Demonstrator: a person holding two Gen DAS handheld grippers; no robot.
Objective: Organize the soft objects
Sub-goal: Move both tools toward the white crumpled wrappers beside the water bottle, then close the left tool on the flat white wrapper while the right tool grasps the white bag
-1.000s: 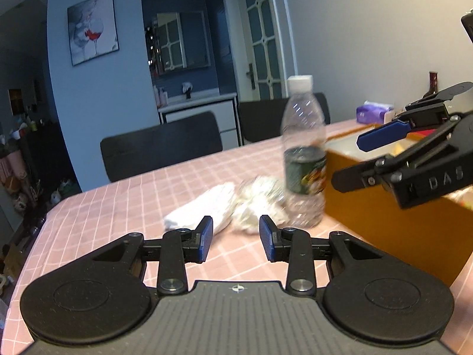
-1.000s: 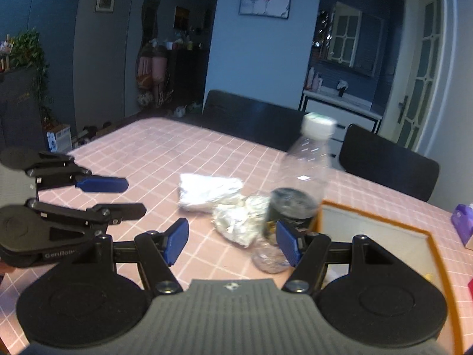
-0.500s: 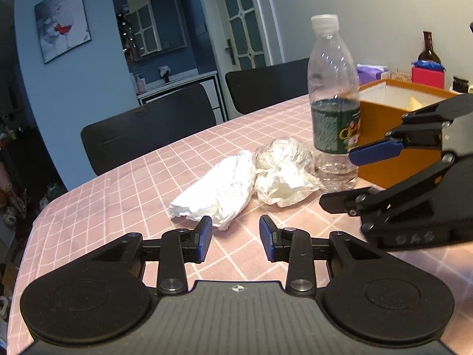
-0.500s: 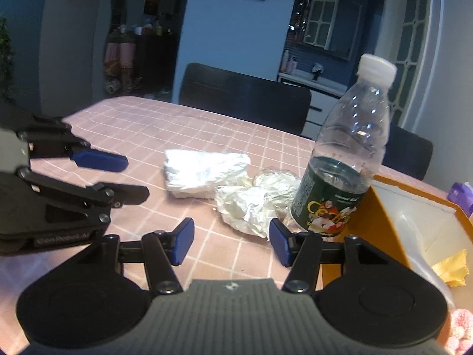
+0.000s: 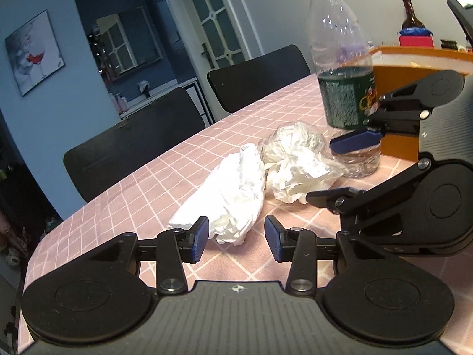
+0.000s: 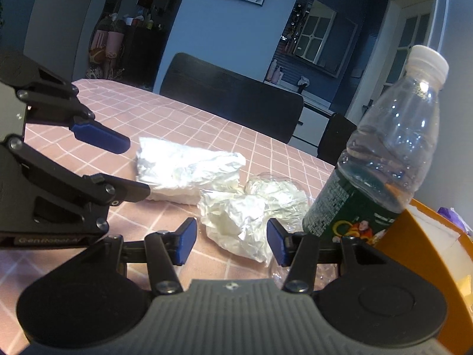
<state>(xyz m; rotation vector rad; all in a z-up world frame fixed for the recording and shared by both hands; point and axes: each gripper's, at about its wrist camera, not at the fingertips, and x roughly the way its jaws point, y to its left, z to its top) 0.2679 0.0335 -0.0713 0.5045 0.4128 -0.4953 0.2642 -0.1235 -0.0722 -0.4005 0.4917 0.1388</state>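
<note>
The landmark here is the water bottle (image 6: 381,159), which stands upright on the pink checked tablecloth (image 5: 165,174), close against the orange box (image 5: 399,145).

Nearest to the left gripper (image 5: 236,238) lies the folded white cloth (image 5: 230,198). The jaws of this gripper have just been opening and now stand apart with nothing pinched; the near end of the cloth lies just in front of the gap. Its long axis runs away from this gripper, slanting toward the bottle, so the jaws would meet it end-on.

The right gripper (image 6: 230,238) has just been closing its jaws partway, but they are also spread and hold nothing. Directly before them is the crumpled white wad (image 6: 248,222), which lies between the folded cloth and the bottle and seems to touch both, though the clear wrapping around it makes the edge hard to read.

So, in my judgement, each gripper is nearer to its own piece: left to the cloth, right to the wad beside the bottle, where the right outer finger has little room.
</note>
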